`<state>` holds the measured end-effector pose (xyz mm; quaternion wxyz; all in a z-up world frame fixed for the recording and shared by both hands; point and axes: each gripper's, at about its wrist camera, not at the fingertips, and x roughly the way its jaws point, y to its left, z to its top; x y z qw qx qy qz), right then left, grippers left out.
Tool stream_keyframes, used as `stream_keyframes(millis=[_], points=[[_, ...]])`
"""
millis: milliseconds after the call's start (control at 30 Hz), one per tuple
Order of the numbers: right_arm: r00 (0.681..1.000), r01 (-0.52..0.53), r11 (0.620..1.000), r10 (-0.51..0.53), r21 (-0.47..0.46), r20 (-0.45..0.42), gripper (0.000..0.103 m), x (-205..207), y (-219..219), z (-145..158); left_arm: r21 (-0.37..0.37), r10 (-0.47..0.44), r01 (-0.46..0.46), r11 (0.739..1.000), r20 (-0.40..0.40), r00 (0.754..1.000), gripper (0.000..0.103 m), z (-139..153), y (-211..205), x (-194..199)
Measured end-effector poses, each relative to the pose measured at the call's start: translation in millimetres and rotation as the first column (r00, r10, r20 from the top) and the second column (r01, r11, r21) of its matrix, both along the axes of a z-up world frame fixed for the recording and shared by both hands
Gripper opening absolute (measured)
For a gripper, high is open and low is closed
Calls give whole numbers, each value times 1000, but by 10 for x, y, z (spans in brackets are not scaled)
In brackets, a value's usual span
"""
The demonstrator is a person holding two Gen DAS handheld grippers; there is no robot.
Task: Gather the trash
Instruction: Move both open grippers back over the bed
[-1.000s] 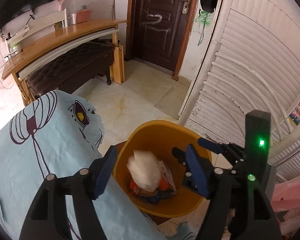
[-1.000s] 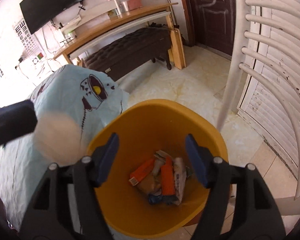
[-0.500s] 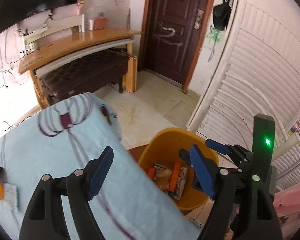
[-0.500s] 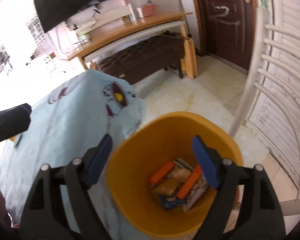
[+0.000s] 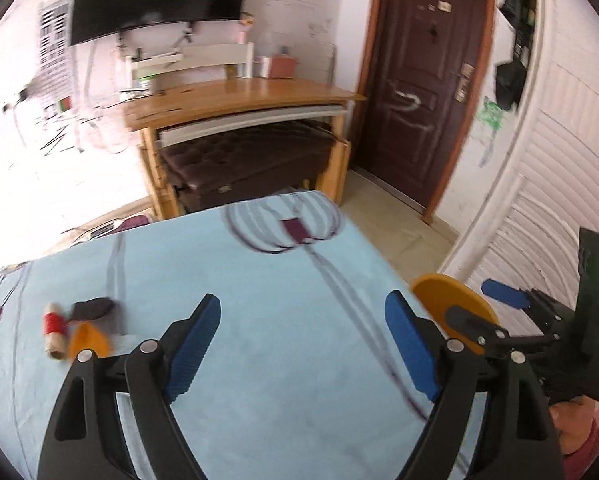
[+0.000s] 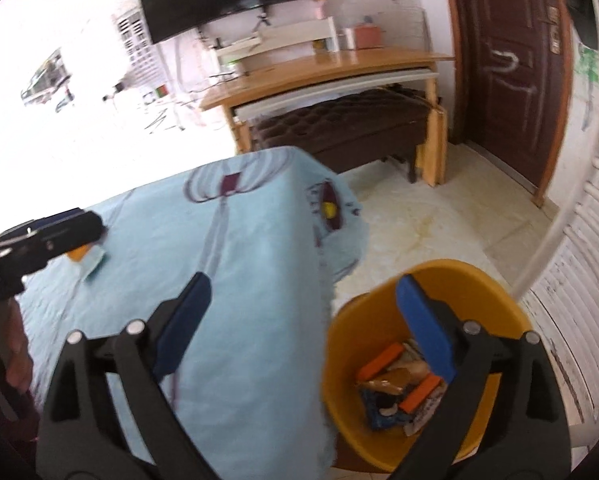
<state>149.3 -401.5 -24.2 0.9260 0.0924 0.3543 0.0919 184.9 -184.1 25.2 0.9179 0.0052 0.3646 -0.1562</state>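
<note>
Left tool (image 5: 303, 344) hiding bin (image 5: 439, 300) interior

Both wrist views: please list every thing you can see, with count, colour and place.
bin: one, orange, on the floor right of the table.
trash in bin: several pieces, orange, tan, blue; exact count unclear.
tablecloth: one, light blue with purple drawings, covering the table.
roll: one, red and tan, left on the cloth.
dark piece: one, blurred, beside the roll.
orange piece: one, beside the roll.
desk: one, wooden, at the wall.
door: one, dark brown.
left gripper: blue pads, open, empty.
right gripper: blue pads, open, empty.
</note>
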Motion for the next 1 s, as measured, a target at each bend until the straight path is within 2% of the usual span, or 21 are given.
stream_keyframes(millis=[167,267,400,500,600,733,1000], points=[[996,-88,996,88,-18,0,93,45,406,63,-10,98,-98,995,14,995,82,11,459,3],[990,-136,990,137,-42,21,93,35,714,129,-48,153,-153,987,-7,988,82,-12,806,33],[980,-199,978,200,-63,19,93,54,1050,176,-60,245,-246,967,-15,969,82,-60,1258,20],[972,-233,970,235,-75,21,93,85,1292,208,-41,336,-336,941,-7,942,82,-96,1559,22],[963,-267,960,269,-80,19,93,130,1510,233,-39,386,-387,921,-19,922,82,-125,1800,44],[949,-313,947,315,-76,14,93,204,1814,257,-54,421,-422,905,-31,907,82,-153,2020,75],[905,-422,900,424,-111,2,94,195,2334,237,-33,432,-436,899,-93,897,82,-322,2147,146]])
